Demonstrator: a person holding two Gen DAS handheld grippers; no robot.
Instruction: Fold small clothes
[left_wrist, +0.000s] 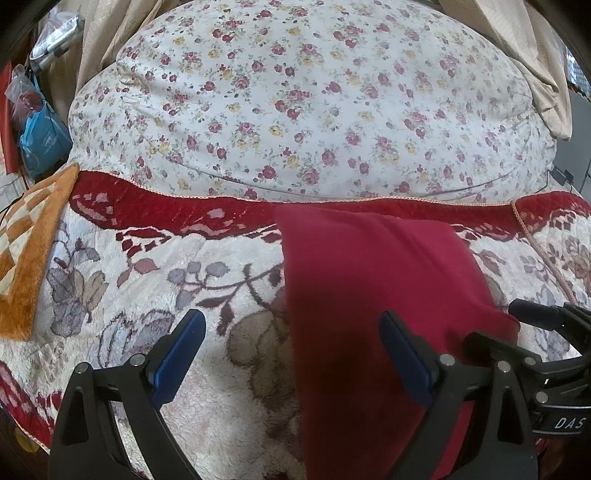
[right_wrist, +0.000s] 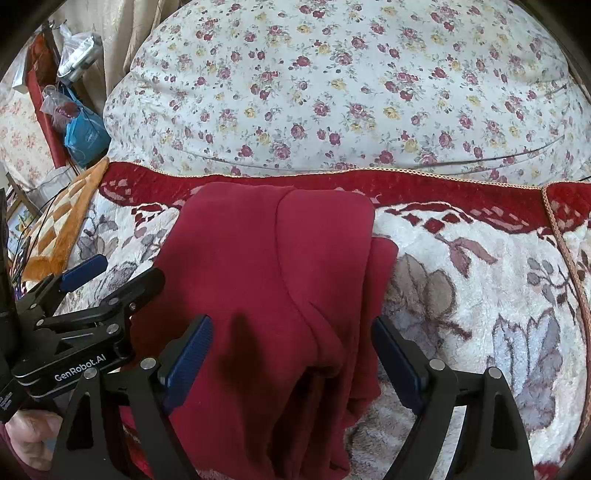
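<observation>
Left claw (left_wrist: 291, 354) spread wide, blue pads (left_wrist: 181, 354) well apart, gripping nothing. Right claw (right_wrist: 291, 358) likewise spread wide, pads (right_wrist: 190, 354) apart, nothing pinched. Both held low, side by side, pointing forward. Bare hand (right_wrist: 31, 439) glimpsed behind left claw.

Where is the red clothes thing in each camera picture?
Left wrist view: the red garment fills the lower right, beside the open left gripper.
Right wrist view: it fills the middle, between the open right gripper's fingers.
Shared landmark: the flowery quilt behind it.
</observation>
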